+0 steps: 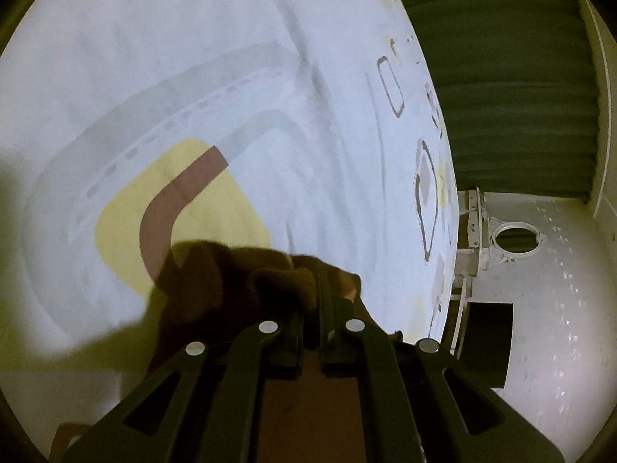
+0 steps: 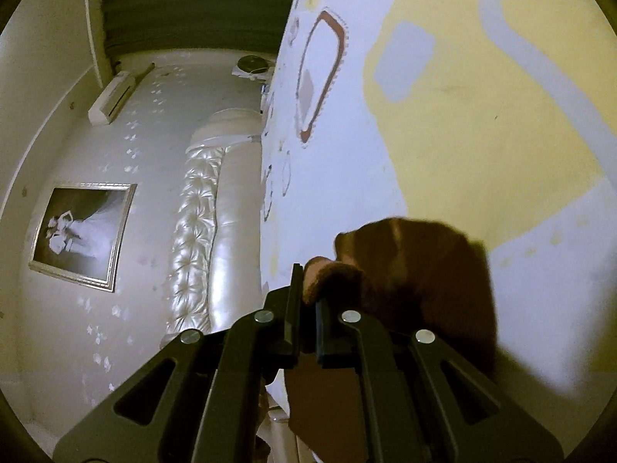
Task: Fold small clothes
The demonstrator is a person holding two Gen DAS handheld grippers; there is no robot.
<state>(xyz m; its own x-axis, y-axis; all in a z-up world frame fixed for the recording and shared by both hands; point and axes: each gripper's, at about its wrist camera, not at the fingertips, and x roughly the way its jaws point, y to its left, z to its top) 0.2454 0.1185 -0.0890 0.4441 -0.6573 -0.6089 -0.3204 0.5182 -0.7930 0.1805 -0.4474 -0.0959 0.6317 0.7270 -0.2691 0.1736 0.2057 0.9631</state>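
Dim, yellowish indoor light, soft motion blur throughout, strong fisheye bending with dark vignetted corners in both views.

the garment (image 1: 216,270) hangs bunched over the bedspread (image 1: 193,58); the headboard (image 2: 200,231) stands beyond the bed's edge.

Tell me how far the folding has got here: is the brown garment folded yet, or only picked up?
Done: both grippers have a grip. The left gripper and right gripper are each shut on bunched brown cloth above the patterned bedsheet. In hand: carrying it over the bed. Left: nothing shows a finished fold; the cloth is crumpled, not laid flat. No other clothes are in view.
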